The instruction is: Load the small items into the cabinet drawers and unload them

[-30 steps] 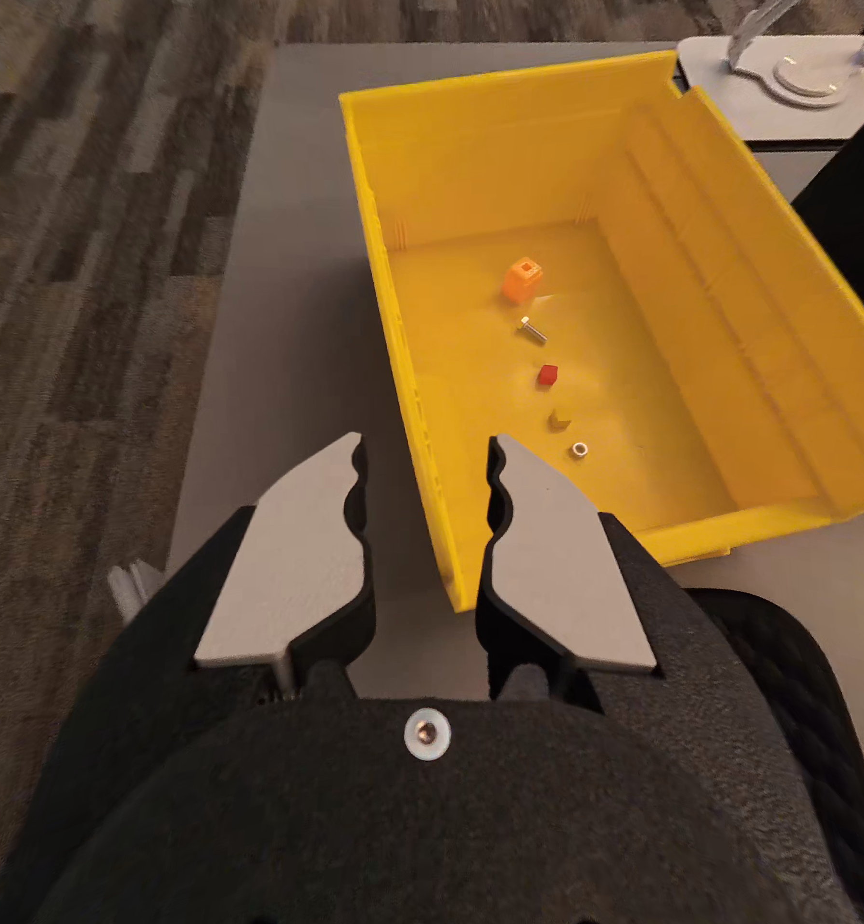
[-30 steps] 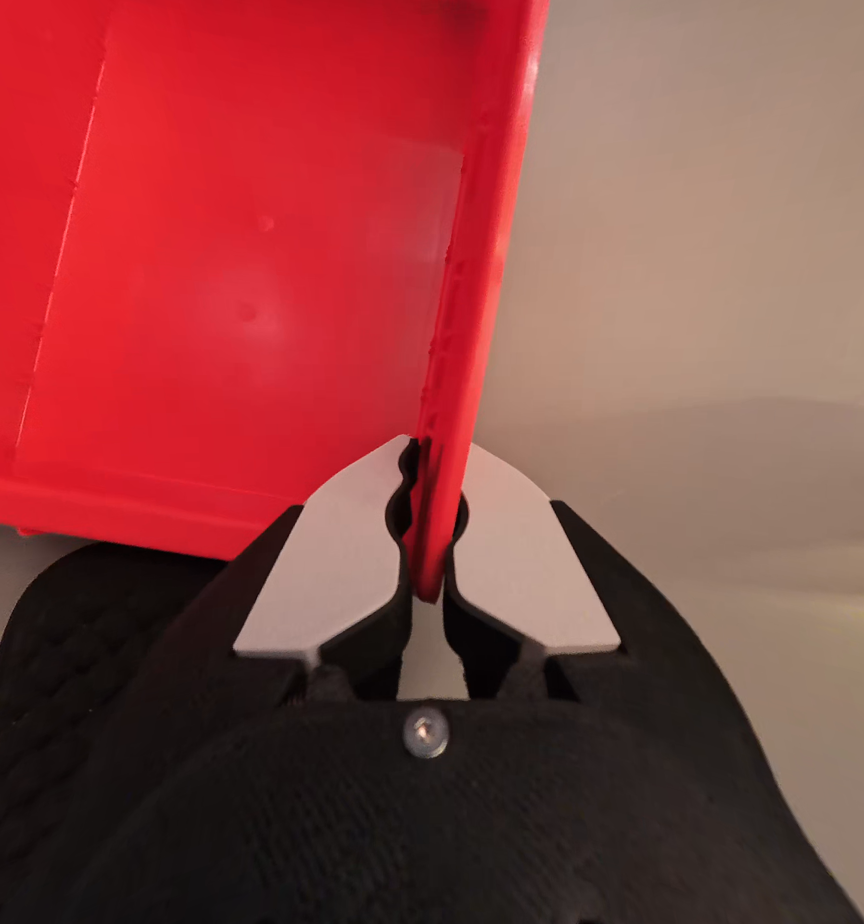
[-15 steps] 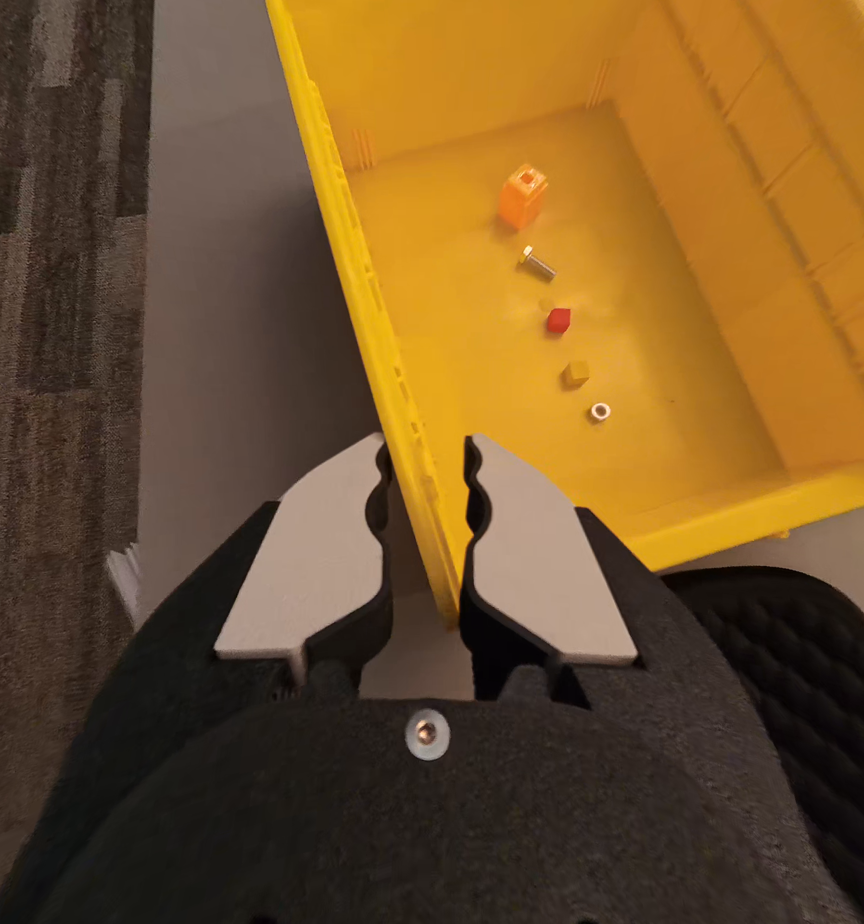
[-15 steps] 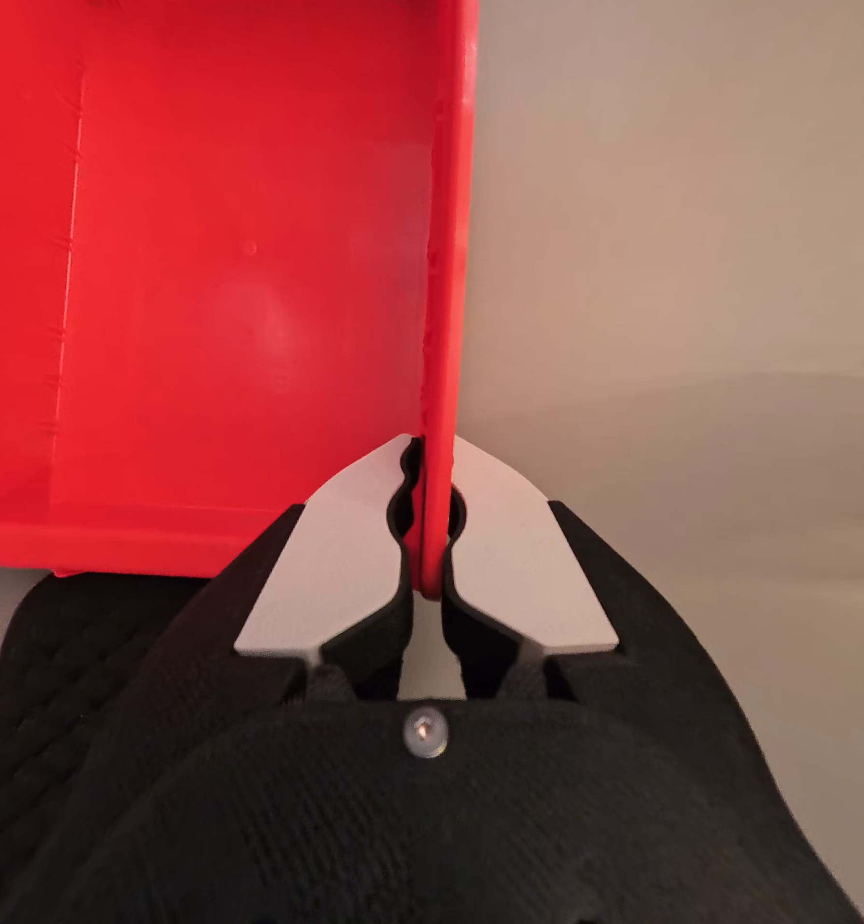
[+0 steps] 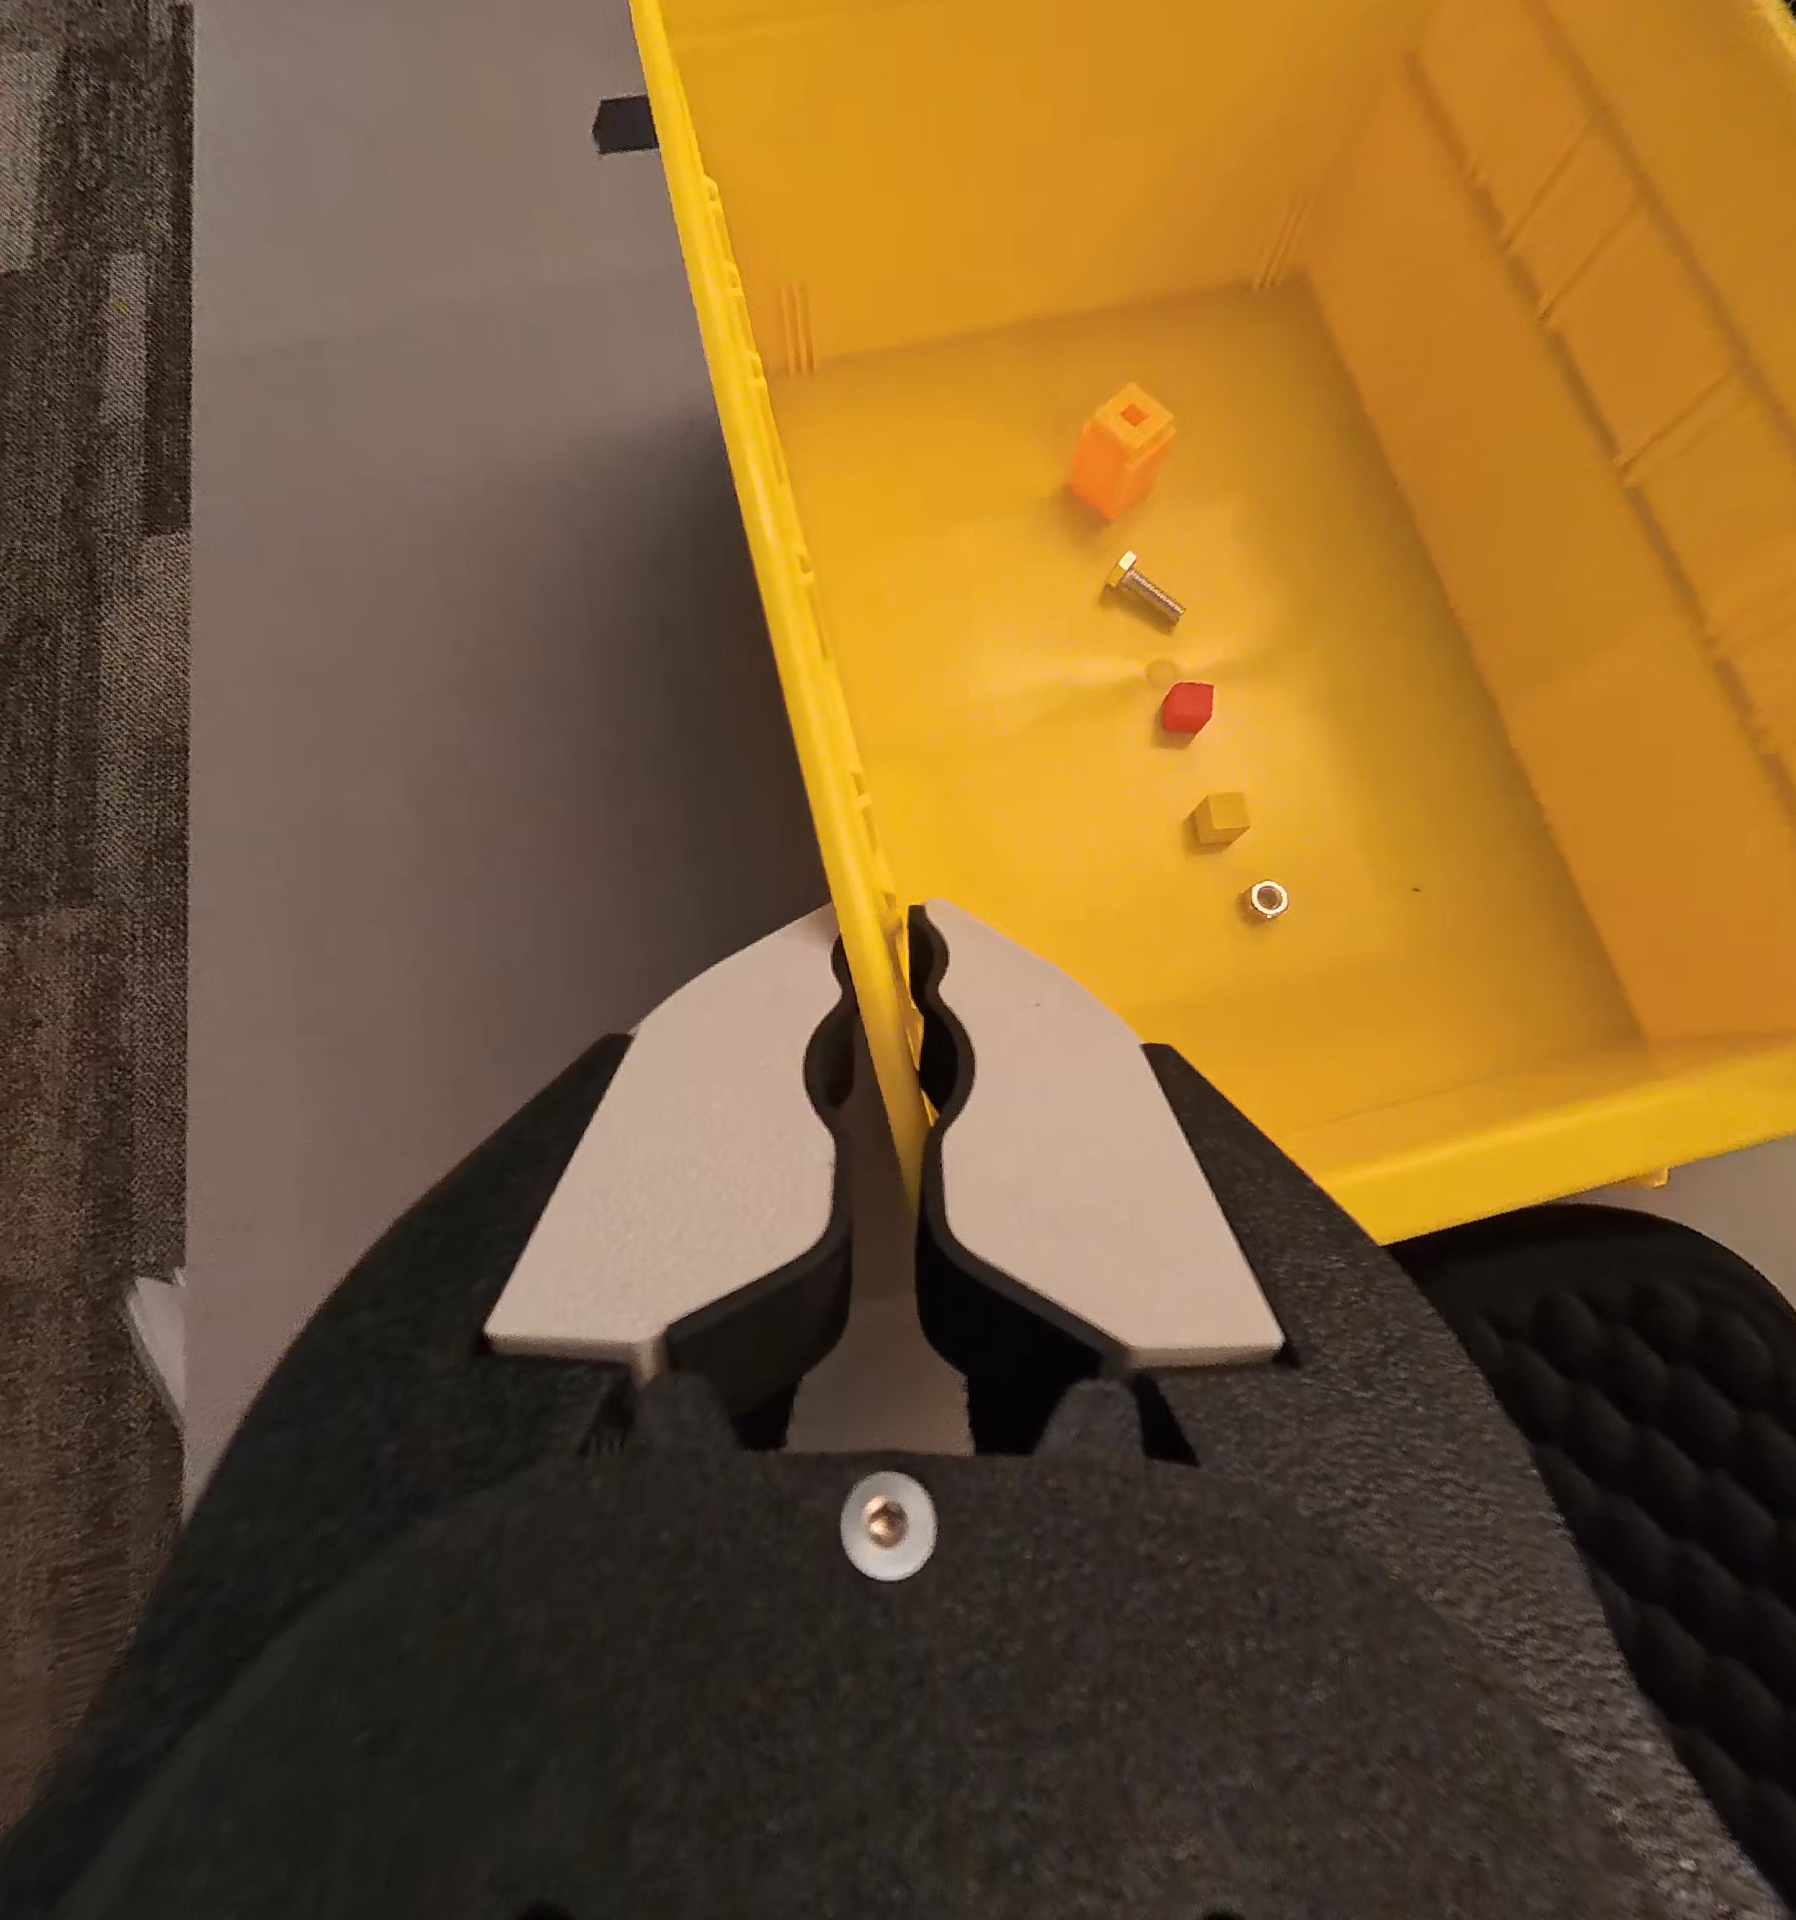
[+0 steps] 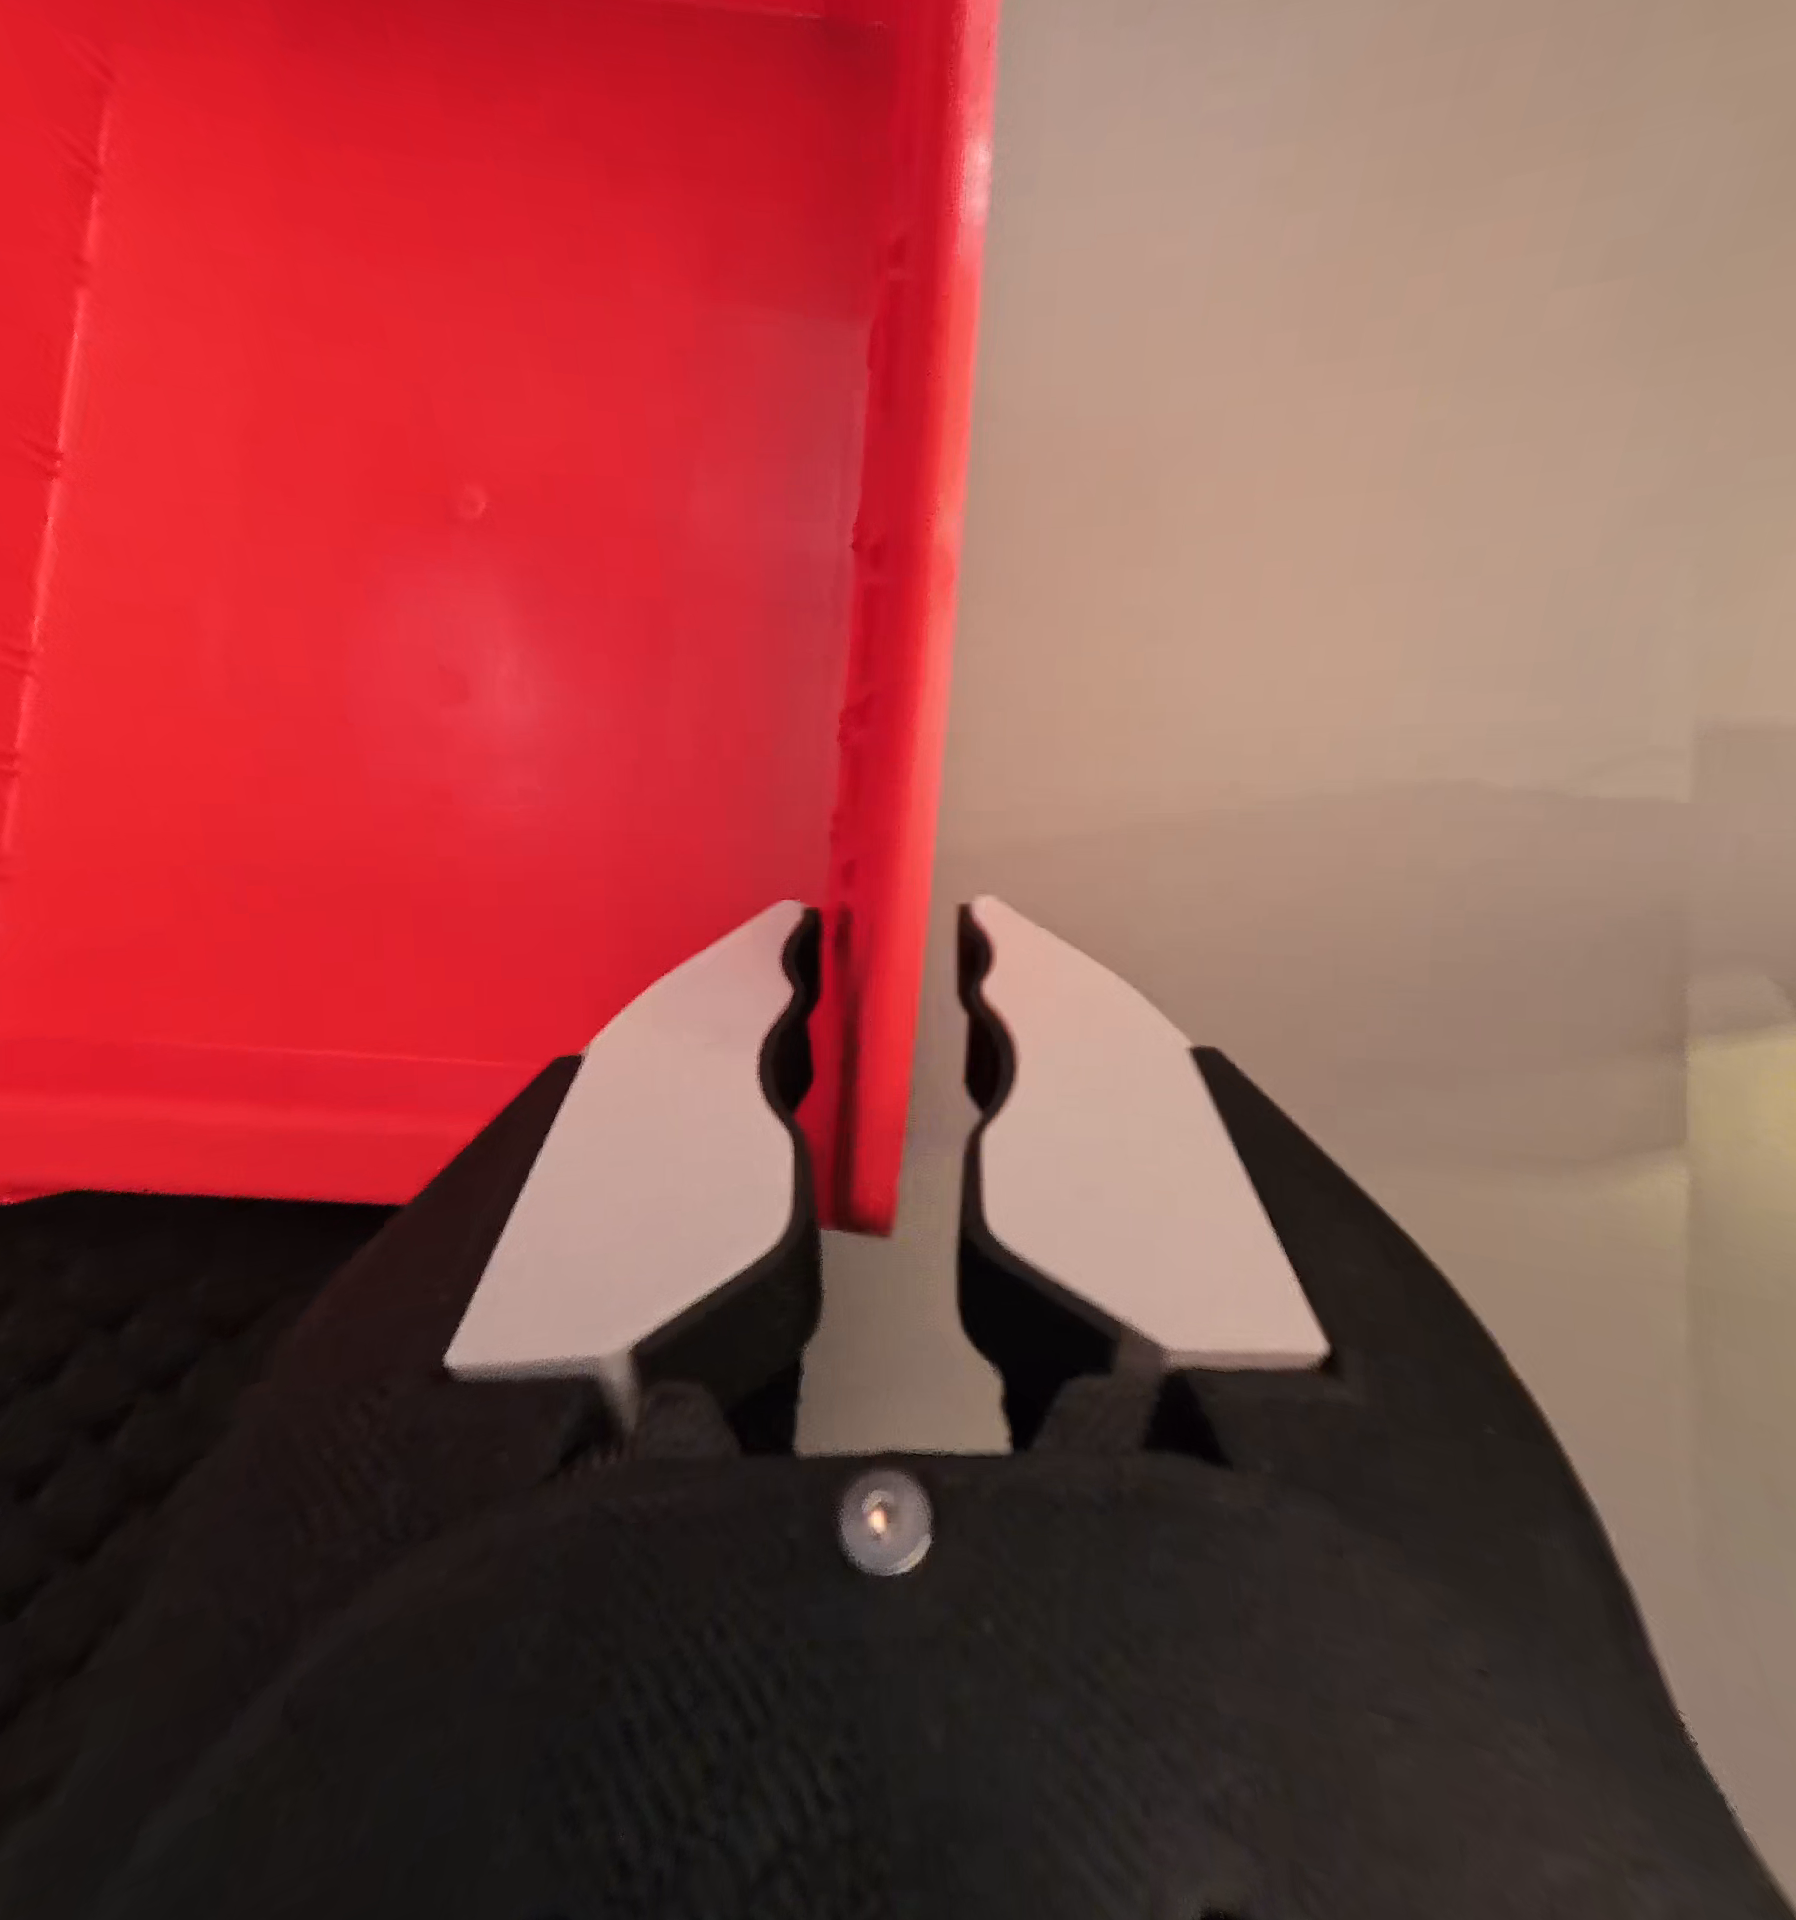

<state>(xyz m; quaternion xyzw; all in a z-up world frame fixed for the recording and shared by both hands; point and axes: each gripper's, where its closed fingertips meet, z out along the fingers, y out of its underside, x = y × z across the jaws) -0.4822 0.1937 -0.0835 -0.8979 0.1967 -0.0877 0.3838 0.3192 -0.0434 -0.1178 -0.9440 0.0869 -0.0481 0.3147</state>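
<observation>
In the left wrist view my left gripper (image 5: 873,920) is shut on the left wall of a yellow bin (image 5: 800,582). On the bin's floor lie an orange block with a square hole (image 5: 1117,449), a bolt (image 5: 1143,590), a small red cube (image 5: 1185,709), a small yellow cube (image 5: 1219,821) and a metal nut (image 5: 1265,899). In the right wrist view my right gripper (image 6: 889,914) is open, its jaws on either side of the right wall of a red bin (image 6: 915,623). The red bin's visible floor is bare.
The yellow bin stands on a grey table (image 5: 437,623); carpet floor (image 5: 52,623) lies beyond its left edge. A small black object (image 5: 619,123) sits on the table behind the bin. A pale surface (image 6: 1393,520) lies to the right of the red bin. The tips of one gripper are about 85 cm away from the tips of the other.
My left gripper moved forward over the yellow bin's left wall and shut on it. My right gripper opened and let go of the red bin's right wall.
</observation>
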